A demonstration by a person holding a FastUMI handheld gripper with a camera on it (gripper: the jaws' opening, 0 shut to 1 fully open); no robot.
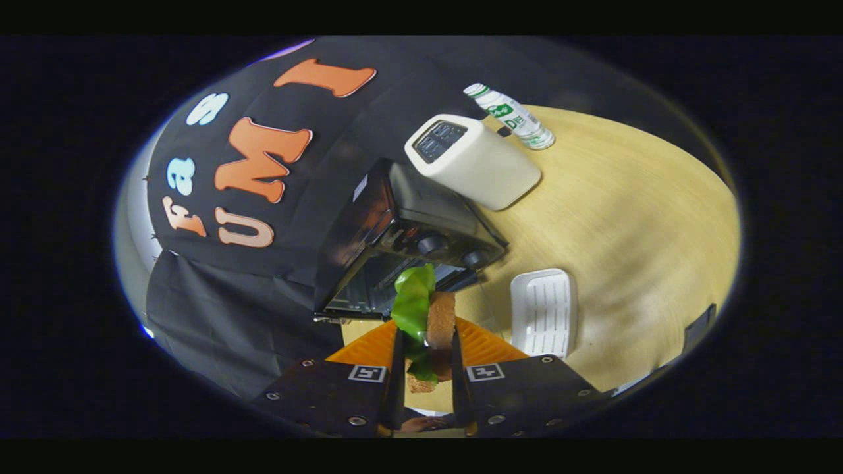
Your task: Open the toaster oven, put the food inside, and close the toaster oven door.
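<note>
We have the tongs [427, 342] clamped on the sandwich [440, 322], both fingers pressing its sides, and it stands on edge between them: brown bread with a green lettuce leaf [413, 301] sticking up past the fingertips. The whole view is tilted, so everything ahead leans over.

Just ahead of the sandwich we see the toaster oven [402, 230], dark and boxy, with its door [369, 289] dropped open towards us and the dark cavity showing behind the lettuce (the leaf tip overlaps the oven's opening, though whether it is already past the threshold we cannot tell). Two round knobs [431, 245] sit on the control panel beside the opening.

Beside the oven, on the far side of it from the cloth wall, we spot a white slot toaster [474, 164], close against the oven's top. Beyond that stands a white bottle with a green label [510, 117].

Nearer to us, just off the fingers, a white ribbed tray [543, 309] lies flat on the pale wooden tabletop [632, 224], apart from the oven. A black cloth wall [217, 309] hangs behind the oven.
</note>
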